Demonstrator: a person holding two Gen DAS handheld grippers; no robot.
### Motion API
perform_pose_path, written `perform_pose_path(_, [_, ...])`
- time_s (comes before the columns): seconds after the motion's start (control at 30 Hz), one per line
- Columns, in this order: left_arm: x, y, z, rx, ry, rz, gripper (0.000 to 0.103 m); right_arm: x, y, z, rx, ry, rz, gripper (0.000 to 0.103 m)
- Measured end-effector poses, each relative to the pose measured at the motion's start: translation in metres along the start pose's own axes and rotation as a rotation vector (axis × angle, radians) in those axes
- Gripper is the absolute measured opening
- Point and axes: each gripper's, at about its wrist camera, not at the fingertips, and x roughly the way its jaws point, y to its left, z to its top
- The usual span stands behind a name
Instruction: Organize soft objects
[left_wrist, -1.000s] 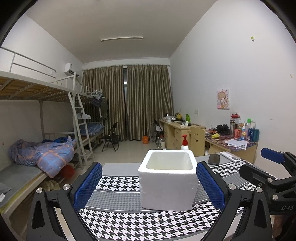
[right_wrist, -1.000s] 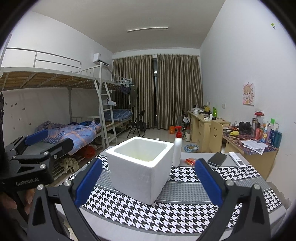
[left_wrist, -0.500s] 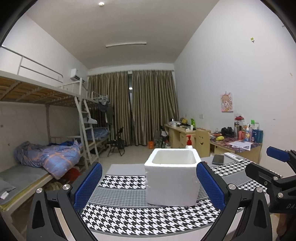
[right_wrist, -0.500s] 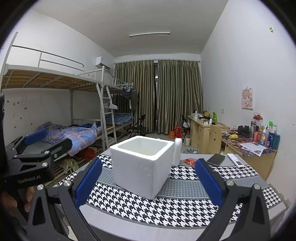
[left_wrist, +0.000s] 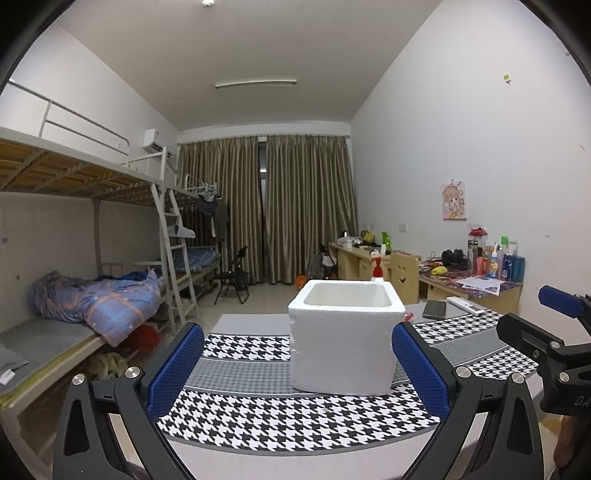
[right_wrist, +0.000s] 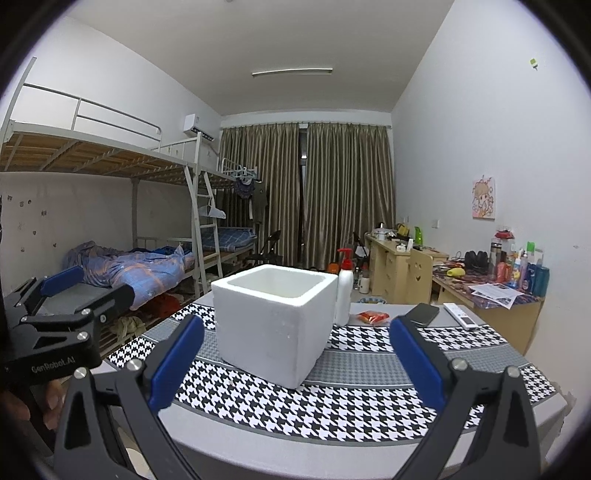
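Table (left_wrist: 258, 458): covered w/ houndstooth cloth (left_wrist: 295, 417)
Foam box (left_wrist: 343, 336): white, open top, upright mid-cloth; inside not visible
L gripper (left_wrist: 295, 373): jaws wide apart, empty, near side of box
R gripper (right_wrist: 295, 365): jaws wide apart, empty
Pump bottle (right_wrist: 344, 291): just behind box
Phone (right_wrist: 423, 314): far right, beside remote (right_wrist: 460, 315)

Left wrist view: sits behind the left tool (left_wrist: 295, 365), looks level along its spread fingers over the near edge of the desk (left_wrist: 280, 439), foam box (left_wrist: 343, 339) dead ahead, close. Right tool (left_wrist: 561, 343) shows at its right edge.

Right wrist view: behind the right tool (right_wrist: 295, 363), facing the same way, box (right_wrist: 273, 317) ahead and slightly left, corner-on. Left tool (right_wrist: 55, 314) at its left edge.

Shared: box, desk, curtains (right_wrist: 306, 192), bunk bed (left_wrist: 74, 229).
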Motion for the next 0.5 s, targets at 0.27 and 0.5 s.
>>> perform_pose_path(0.27, [-0.003,-0.002,-0.01,0.007,-0.001,0.015,0.102,-0.001,0.0,-0.007,0.008,0.008,-0.002,0.102])
perform_pose_path(0.5, [-0.007,-0.001,-0.017,0.0,0.007,0.011,0.102,-0.002,0.0,-0.015,0.018,0.013,-0.001,0.102])
